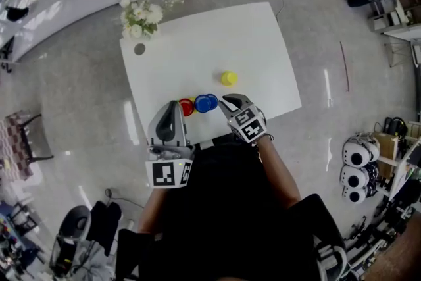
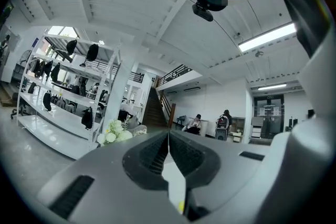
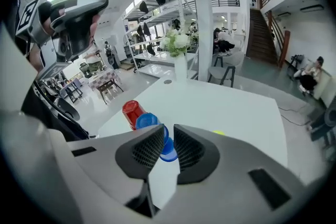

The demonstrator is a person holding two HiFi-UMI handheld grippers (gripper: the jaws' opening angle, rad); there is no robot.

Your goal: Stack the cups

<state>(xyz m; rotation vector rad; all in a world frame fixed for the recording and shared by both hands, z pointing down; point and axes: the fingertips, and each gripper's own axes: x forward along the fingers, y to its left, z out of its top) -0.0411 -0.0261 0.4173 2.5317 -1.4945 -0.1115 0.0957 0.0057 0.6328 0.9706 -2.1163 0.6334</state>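
On the white table (image 1: pixel 263 43) a yellow cup (image 1: pixel 228 78) stands alone toward the middle. Two blue cups (image 1: pixel 206 102) and a red cup (image 1: pixel 187 106) sit close together near the front edge. In the right gripper view the red cup (image 3: pixel 131 112) and the blue cups (image 3: pixel 147 121) lie just beyond my right gripper (image 3: pixel 169 136), whose jaws stand slightly apart with nothing between them. It hovers to the right of the blue cups (image 1: pixel 227 101). My left gripper (image 1: pixel 173 106) is left of the red cup. Its jaws (image 2: pixel 168 136) are shut, empty and pointing level across the room.
A vase of white flowers (image 1: pixel 139 15) stands at the table's far left corner, with a small grey disc (image 1: pixel 139 49) beside it. The person's body is against the table's near edge. Shelving and chairs stand on the floor beyond the table.
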